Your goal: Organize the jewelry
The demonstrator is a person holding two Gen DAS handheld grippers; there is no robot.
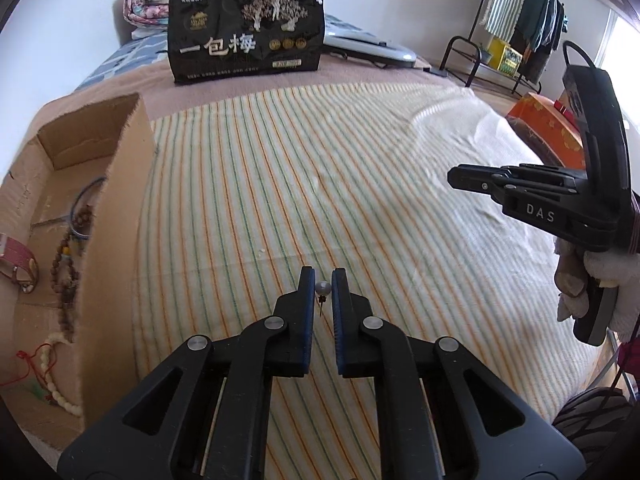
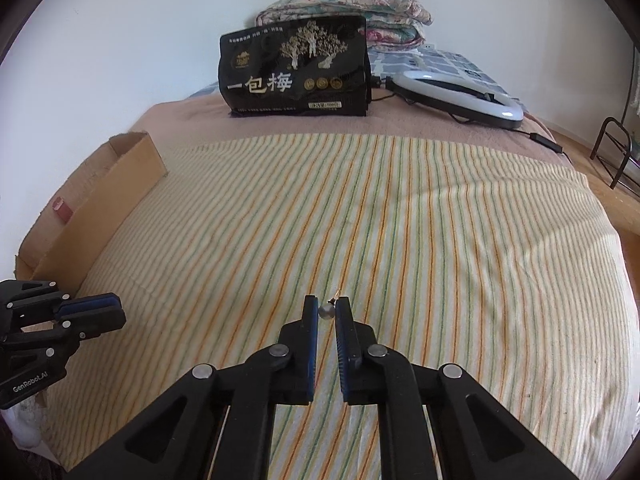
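My left gripper [image 1: 322,276] is shut on a pearl stud earring [image 1: 322,289], its pin pointing down, above the striped cloth. My right gripper [image 2: 327,304] is shut on a second pearl stud earring [image 2: 327,311], its pin pointing up and away. The cardboard box [image 1: 112,208] lies to the left and holds a blue bangle [image 1: 82,204], brown bead strings [image 1: 64,276], a pink-strap watch [image 1: 16,260] and a white bead bracelet [image 1: 54,380]. The right gripper [image 1: 454,178] also shows at the right of the left wrist view, and the left gripper [image 2: 116,312] at the left of the right wrist view.
A striped cloth [image 2: 400,220] covers the bed. A black snack bag [image 2: 296,76] stands at the back, with a white ring light [image 2: 456,96] and its cable beside it and folded quilts [image 2: 352,12] behind. An orange box [image 1: 548,124] and a clothes rack [image 1: 520,20] are at the right.
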